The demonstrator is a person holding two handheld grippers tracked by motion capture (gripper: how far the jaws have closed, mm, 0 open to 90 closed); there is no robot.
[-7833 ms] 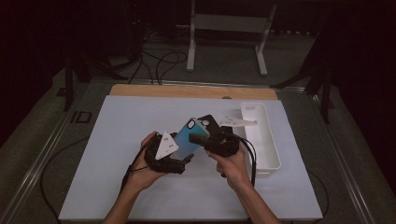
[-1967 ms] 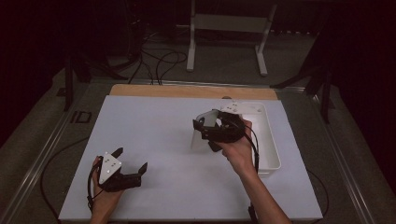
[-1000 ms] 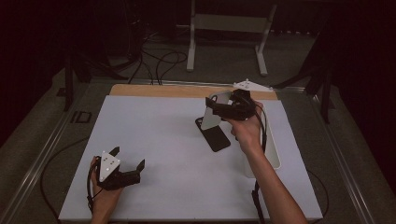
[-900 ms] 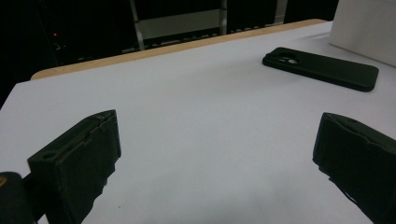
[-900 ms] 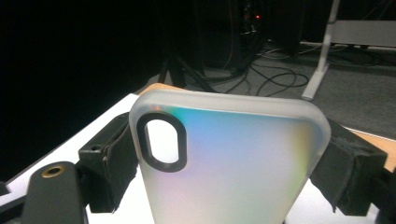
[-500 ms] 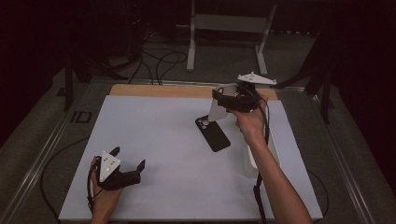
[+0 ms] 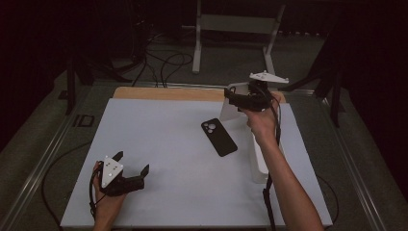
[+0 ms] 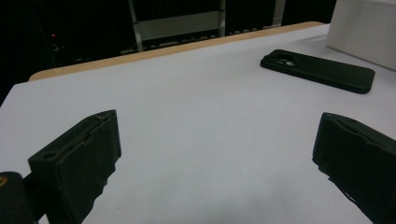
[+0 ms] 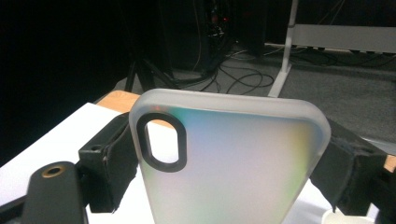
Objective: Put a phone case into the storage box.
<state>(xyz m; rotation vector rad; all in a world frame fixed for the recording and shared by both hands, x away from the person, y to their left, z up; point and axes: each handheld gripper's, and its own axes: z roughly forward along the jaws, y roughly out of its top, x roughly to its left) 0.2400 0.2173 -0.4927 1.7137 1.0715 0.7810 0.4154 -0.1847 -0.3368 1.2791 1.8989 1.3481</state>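
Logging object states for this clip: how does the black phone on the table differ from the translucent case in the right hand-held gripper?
The black phone lies flat on the white table, untouched; the translucent case is held up off the table, clamped across its width in the right hand-held gripper. The phone is opaque matte black; the case is frosted with a rainbow sheen. Both have rounded corners and a camera opening.

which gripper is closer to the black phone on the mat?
Right. The right gripper hangs just past the black phone, clamping a translucent phone case. The left gripper, open, rests at the mat's near left, well apart.
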